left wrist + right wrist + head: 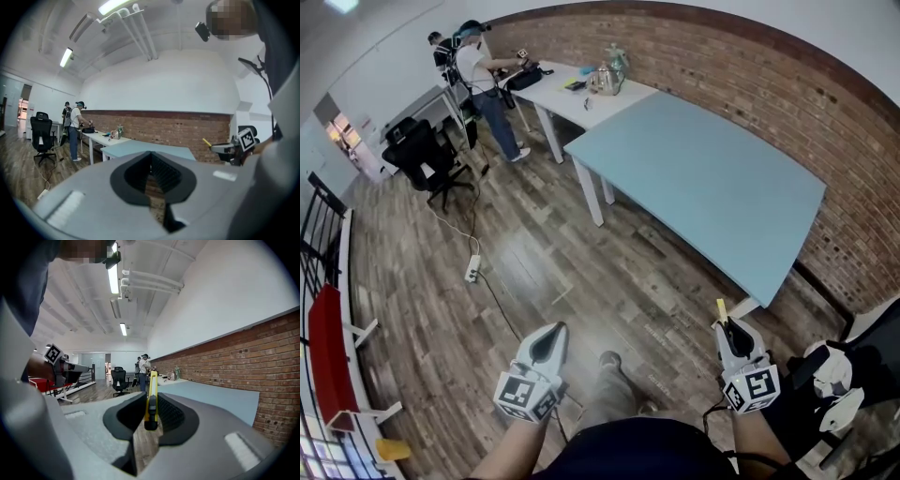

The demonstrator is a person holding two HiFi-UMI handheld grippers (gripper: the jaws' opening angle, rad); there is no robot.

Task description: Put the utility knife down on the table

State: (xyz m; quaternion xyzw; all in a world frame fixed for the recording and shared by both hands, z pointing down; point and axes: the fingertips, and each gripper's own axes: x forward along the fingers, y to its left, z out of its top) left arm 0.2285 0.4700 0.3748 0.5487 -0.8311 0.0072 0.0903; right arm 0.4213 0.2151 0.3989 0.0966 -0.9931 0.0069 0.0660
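A yellow utility knife [151,399] stands on edge between the jaws of my right gripper [728,330], which is shut on it. Its yellow tip [721,310] sticks out forward past the fingertips. The gripper hangs over the wooden floor, a short way off the near corner of the light blue table [703,178]. My left gripper [550,337] is held over the floor to the left, its fingertips together and nothing in them. In the left gripper view the right gripper [224,148] shows at the right with the knife tip [206,141].
A white table [572,94] with bags and small items joins the blue one by the brick wall. A person [478,75] stands at it. A black office chair [422,155], a power strip [472,269] with its cable, and a dark chair [862,375] at my right stand around.
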